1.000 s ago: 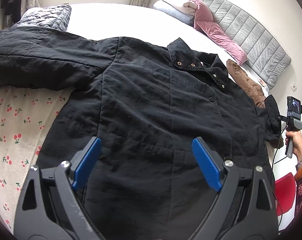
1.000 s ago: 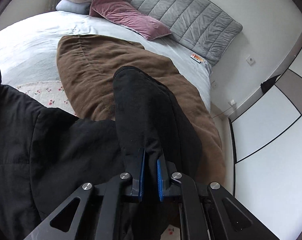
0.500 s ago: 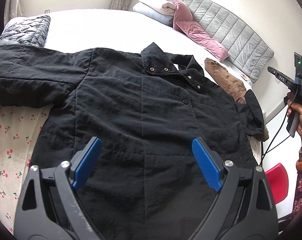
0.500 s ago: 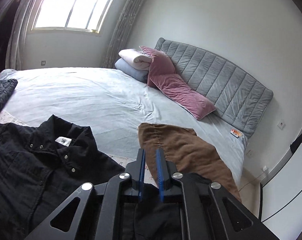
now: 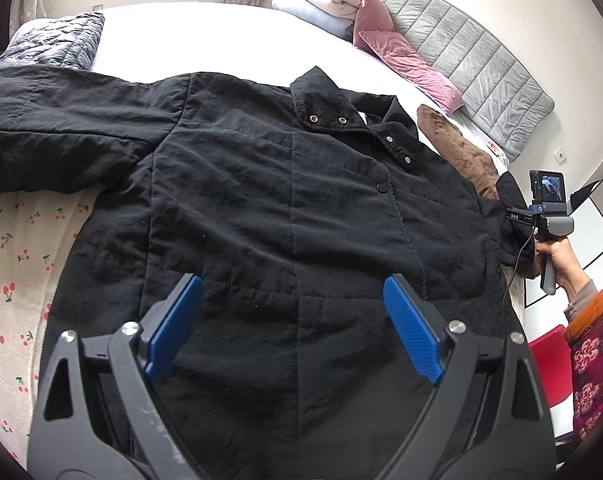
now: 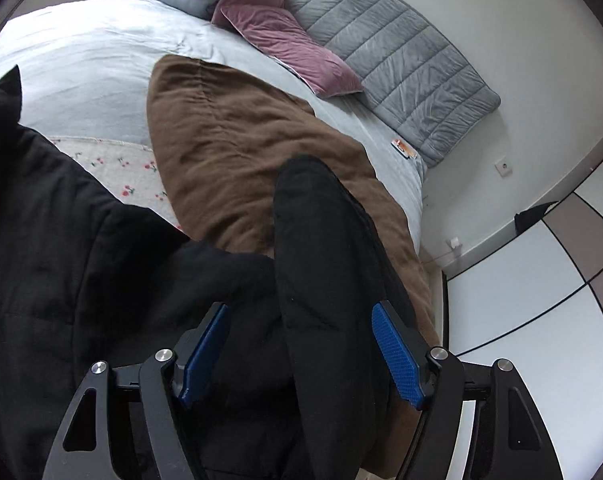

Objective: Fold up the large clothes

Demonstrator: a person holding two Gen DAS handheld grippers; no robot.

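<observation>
A large black quilted coat (image 5: 281,216) lies front-up on the bed, collar toward the headboard, one sleeve stretched to the left. My left gripper (image 5: 293,316) is open and empty above the coat's lower front. My right gripper (image 6: 301,344) is open; the coat's other sleeve (image 6: 321,248) lies between its spread fingers over a brown garment. The right gripper also shows in the left wrist view (image 5: 545,216) at the coat's right sleeve end.
A brown garment (image 6: 237,148) lies beside the coat near the bed's right edge. Pink pillows (image 5: 397,52), folded bedding and a grey headboard (image 5: 469,60) are at the far end. A grey quilted item (image 5: 53,40) lies far left. A cherry-print sheet (image 5: 17,264) covers the near bed.
My right gripper has come back down onto the sleeve and opened; it was shut half a second ago. The left gripper stayed open over the coat and shifted slightly.
</observation>
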